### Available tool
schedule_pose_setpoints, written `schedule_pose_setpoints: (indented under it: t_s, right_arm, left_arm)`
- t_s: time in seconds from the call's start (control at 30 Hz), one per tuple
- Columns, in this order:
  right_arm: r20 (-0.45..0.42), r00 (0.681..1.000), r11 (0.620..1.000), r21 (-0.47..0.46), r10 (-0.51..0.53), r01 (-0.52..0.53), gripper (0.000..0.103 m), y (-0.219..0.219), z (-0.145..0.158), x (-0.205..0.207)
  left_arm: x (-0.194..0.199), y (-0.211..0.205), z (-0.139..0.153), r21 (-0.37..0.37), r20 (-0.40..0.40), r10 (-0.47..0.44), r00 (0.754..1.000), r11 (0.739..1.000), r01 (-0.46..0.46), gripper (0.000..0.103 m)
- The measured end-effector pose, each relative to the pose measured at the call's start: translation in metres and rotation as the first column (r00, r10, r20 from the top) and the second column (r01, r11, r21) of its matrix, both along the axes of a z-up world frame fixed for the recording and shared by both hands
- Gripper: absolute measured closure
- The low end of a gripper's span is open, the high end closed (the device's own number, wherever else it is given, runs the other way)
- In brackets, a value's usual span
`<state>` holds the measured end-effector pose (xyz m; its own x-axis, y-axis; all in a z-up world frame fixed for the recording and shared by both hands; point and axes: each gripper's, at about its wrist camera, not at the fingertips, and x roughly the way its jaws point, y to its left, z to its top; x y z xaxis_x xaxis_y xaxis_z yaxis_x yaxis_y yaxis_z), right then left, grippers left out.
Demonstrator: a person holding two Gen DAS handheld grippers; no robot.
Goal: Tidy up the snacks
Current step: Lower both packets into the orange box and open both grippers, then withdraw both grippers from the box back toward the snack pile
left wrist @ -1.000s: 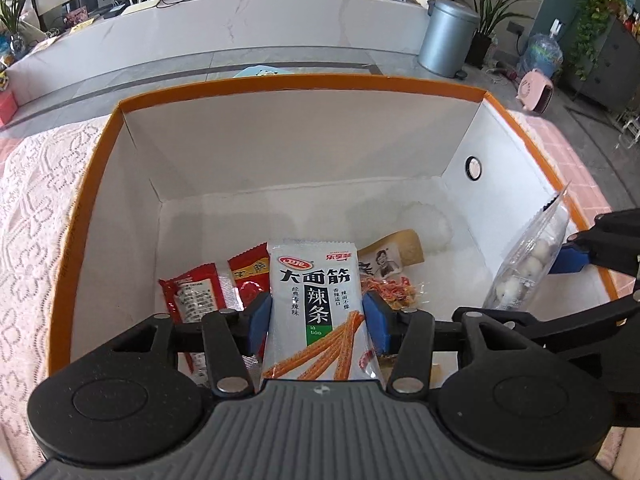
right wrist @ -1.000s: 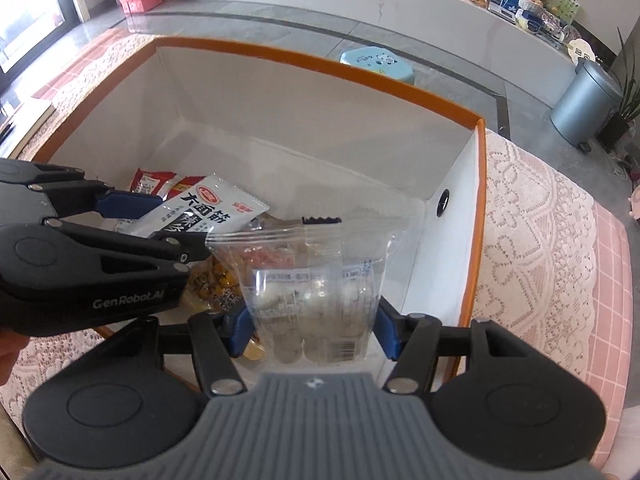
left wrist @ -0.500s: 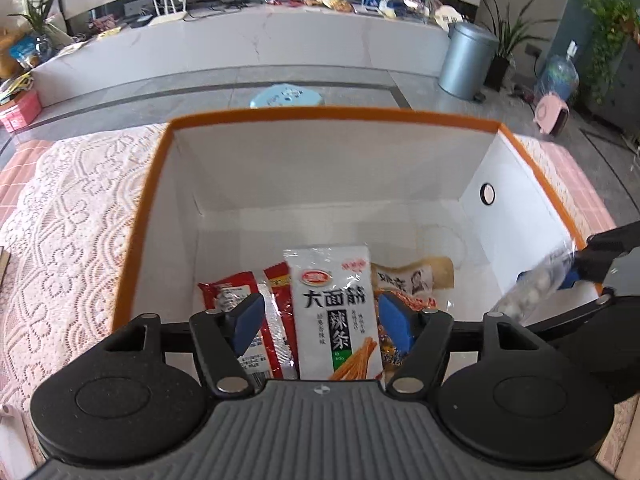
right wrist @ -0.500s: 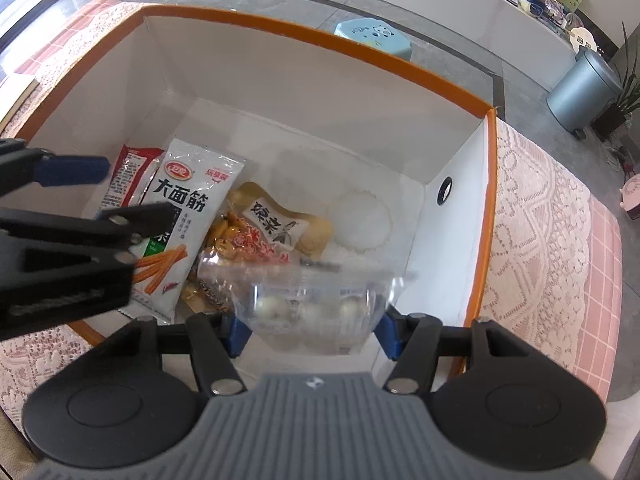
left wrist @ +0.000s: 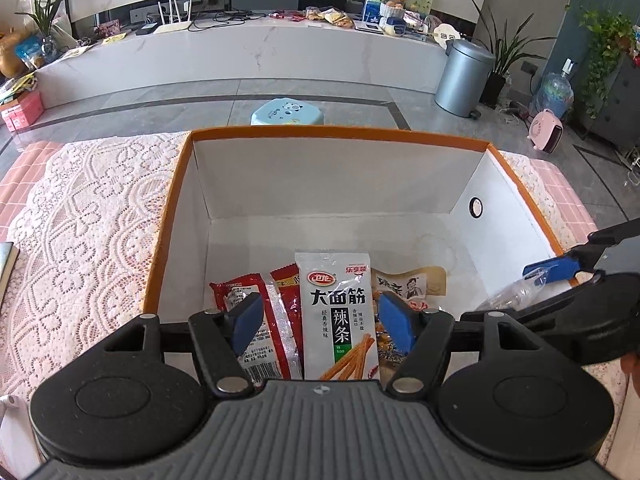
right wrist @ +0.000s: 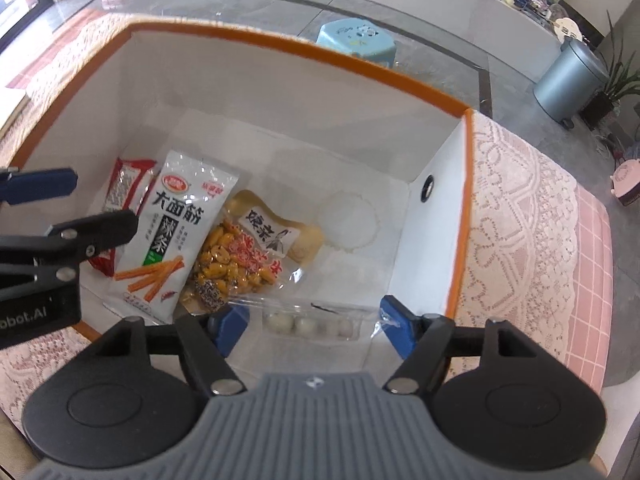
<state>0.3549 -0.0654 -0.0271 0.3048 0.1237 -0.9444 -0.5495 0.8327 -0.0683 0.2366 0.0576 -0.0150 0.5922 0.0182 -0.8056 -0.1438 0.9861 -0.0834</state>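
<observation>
A white box with an orange rim holds several snack packs. A white spicy-strip pack lies flat on the box floor between red packs and a yellow bean pack. My left gripper is open and empty above the white pack. My right gripper is open above the box's near right corner. A clear bag of white balls lies below it, free of the pads; it also shows in the left wrist view.
The box stands on a lace cloth over a pink tiled table. A light blue stool stands behind the box. A grey bin is on the floor at the back right.
My left gripper let go of the white pack and rose back. My right gripper opened and the clear bag dropped into the box's near right corner.
</observation>
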Motion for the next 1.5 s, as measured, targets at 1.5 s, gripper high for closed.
schedule_pose_setpoints:
  t_s: [1.5]
  right_arm:
    - [0.507, 0.822, 0.935, 0.345, -0.260, 0.082, 0.029, -0.127, 0.054, -0.264]
  left_arm:
    - [-0.182, -0.089, 0.017, 0.079, 0.201, -0.389, 0.899, 0.921, 0.381, 0.024]
